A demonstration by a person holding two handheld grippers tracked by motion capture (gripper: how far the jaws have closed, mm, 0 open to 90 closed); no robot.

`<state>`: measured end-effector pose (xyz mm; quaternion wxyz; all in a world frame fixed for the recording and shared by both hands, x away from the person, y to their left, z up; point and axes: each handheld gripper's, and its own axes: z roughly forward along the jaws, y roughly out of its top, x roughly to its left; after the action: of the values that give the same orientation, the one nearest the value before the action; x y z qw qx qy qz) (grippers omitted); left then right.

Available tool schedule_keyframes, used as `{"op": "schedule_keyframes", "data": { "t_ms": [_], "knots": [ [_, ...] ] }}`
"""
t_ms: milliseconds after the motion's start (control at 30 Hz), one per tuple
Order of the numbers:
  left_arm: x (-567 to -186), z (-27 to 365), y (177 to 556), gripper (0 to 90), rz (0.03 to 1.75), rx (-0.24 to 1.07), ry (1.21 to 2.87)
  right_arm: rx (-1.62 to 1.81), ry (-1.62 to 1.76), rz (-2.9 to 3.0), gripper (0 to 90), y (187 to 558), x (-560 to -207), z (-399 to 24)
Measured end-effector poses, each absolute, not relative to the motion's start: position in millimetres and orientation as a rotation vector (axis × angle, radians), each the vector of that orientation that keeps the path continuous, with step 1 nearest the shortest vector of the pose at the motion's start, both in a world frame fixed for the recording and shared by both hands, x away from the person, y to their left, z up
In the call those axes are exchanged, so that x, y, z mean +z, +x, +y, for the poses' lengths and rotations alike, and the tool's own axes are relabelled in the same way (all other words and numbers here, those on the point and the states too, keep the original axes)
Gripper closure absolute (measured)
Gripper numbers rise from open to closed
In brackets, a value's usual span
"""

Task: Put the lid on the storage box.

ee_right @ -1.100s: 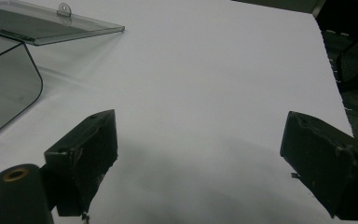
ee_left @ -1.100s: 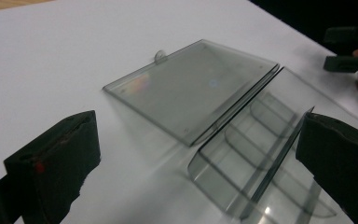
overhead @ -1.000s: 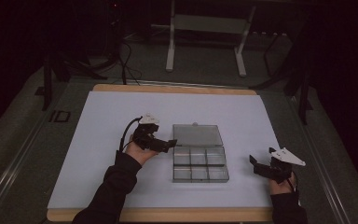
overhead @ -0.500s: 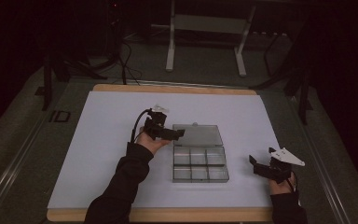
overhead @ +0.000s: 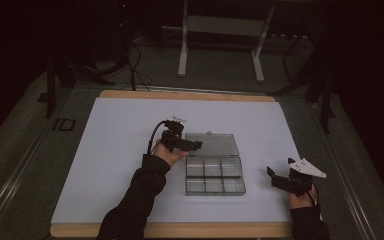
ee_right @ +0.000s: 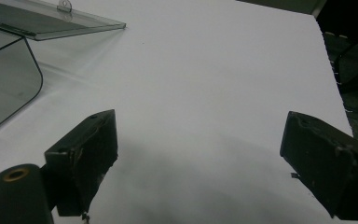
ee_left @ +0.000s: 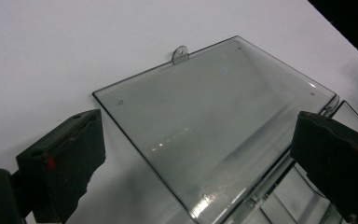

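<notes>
One clear six-compartment box (overhead: 214,177) lies open on the desk (overhead: 110,150), with the left gripper (overhead: 196,145) beside its lid (overhead: 211,144) and the right gripper (overhead: 275,176) off its other side, both gaping and empty.

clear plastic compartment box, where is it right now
In the high view the clear plastic compartment box sits open on the white table, right of centre, between the left tool and the right tool.

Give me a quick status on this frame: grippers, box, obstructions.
Left hand-held gripper open, over the flat-open lid. Right hand-held gripper open, apart from the clear compartment box. Compartments look empty. Nothing in the way.
</notes>
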<state>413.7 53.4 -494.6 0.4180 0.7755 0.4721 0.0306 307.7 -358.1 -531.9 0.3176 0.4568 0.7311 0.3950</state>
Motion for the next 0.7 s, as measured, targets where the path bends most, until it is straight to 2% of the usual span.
{"op": "schedule_keyframes", "data": {
  "t_ms": [367, 533, 700],
  "knots": [
    [-515, 47, 420, 6.9, 1.231, -0.002, 1.942, 1.036, 1.196, 1.919, 12.8, 307, -532, -358],
    [-519, 48, 419, 12.5, 1.238, -0.027, 1.939, 1.037, 1.195, 1.92, 12.8, 307, -532, -358],
    [-521, 49, 419, 13.1, 1.249, -0.05, 1.934, 1.035, 1.196, 1.919, 12.8, 307, -532, -358]
  ]
}}
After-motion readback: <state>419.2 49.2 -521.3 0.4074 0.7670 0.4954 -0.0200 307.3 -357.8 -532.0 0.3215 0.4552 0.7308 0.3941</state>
